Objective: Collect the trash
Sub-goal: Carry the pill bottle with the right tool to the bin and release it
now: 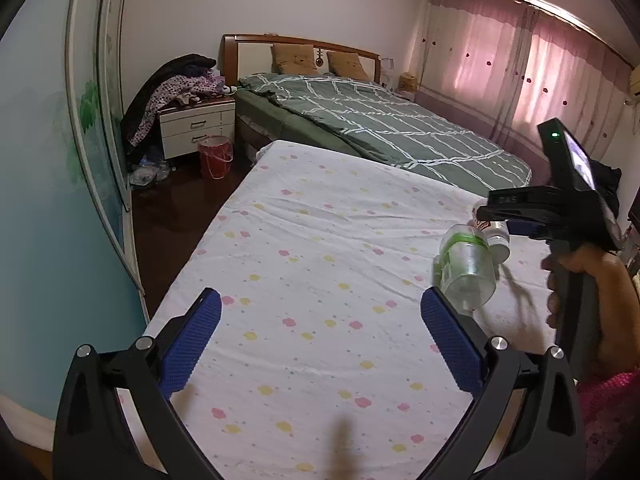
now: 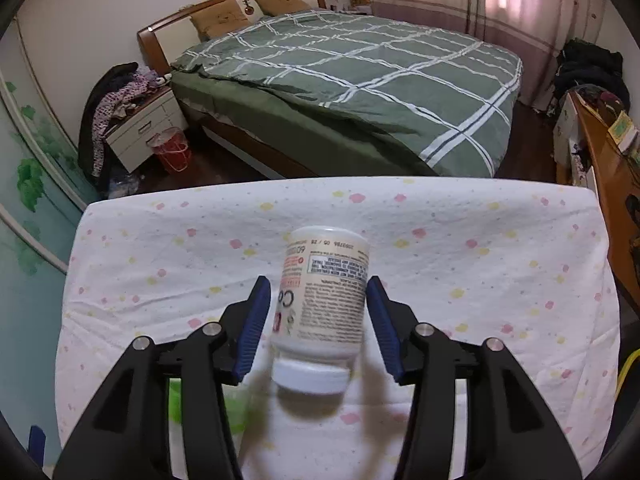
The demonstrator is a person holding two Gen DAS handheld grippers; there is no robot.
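A white pill bottle (image 2: 324, 300) with a printed label and a white cap sits between the blue pads of my right gripper (image 2: 316, 300), cap toward the camera; the pads stand just off its sides, so whether they grip it is unclear. A clear plastic bottle (image 1: 468, 268) with a green label lies on the flowered sheet (image 1: 320, 264). The pill bottle (image 1: 496, 236) shows behind it under the right gripper. My left gripper (image 1: 320, 320) is open and empty over the sheet, its right pad beside the clear bottle. A green blur (image 2: 208, 404) shows low in the right wrist view.
A red waste basket (image 1: 216, 156) stands on the dark floor by a white nightstand (image 1: 196, 128) piled with clothes. A green checked bed (image 1: 380, 128) lies beyond the sheet. A wardrobe wall (image 1: 60, 200) runs on the left. A wooden desk (image 2: 608, 184) stands on the right.
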